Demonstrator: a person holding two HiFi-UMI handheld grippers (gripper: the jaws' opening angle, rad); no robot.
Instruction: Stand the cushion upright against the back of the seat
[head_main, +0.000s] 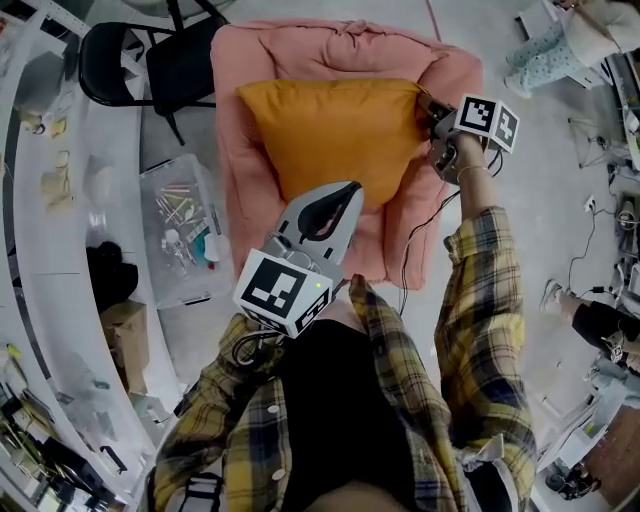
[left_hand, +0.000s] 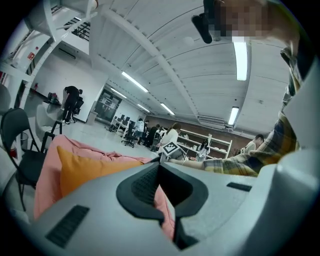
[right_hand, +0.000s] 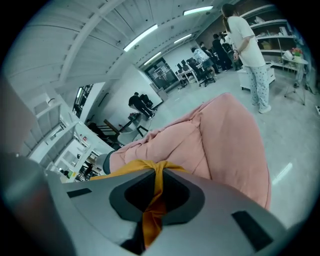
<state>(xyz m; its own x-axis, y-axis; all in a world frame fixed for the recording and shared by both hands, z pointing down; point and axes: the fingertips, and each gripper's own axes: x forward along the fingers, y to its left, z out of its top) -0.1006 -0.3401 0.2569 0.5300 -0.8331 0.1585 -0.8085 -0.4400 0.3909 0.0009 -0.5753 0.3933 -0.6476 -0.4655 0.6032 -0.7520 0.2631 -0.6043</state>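
1. Your right gripper (head_main: 432, 118) sits at the far right corner of the orange cushion (head_main: 330, 135), just beside the right arm of the seat (head_main: 300, 50). Its jaws are clamped on a pinch of the cushion's fabric. In your right gripper view, that orange fold (right_hand: 150, 165) runs down between the 2 jaws of the gripper (right_hand: 156, 172).
2. Your left gripper (head_main: 350, 190) hangs close to your body, above the cushion's near edge and apart from it. In your left gripper view its 2 jaws (left_hand: 159, 167) are together with nothing between them, and only pink padding (left_hand: 47, 165) shows through the slot below.
3. The cushion lies inside the pink seat, its far edge towards the backrest, with pink padding showing on all 4 sides. From overhead you cannot tell how steeply it leans. The left gripper view shows its orange face (left_hand: 85, 167) rising in front of the pink back.
4. Left of the seat stand a black chair (head_main: 140, 60) and a clear plastic bin (head_main: 180, 235) on the floor, both beside a curved white bench (head_main: 60, 250).
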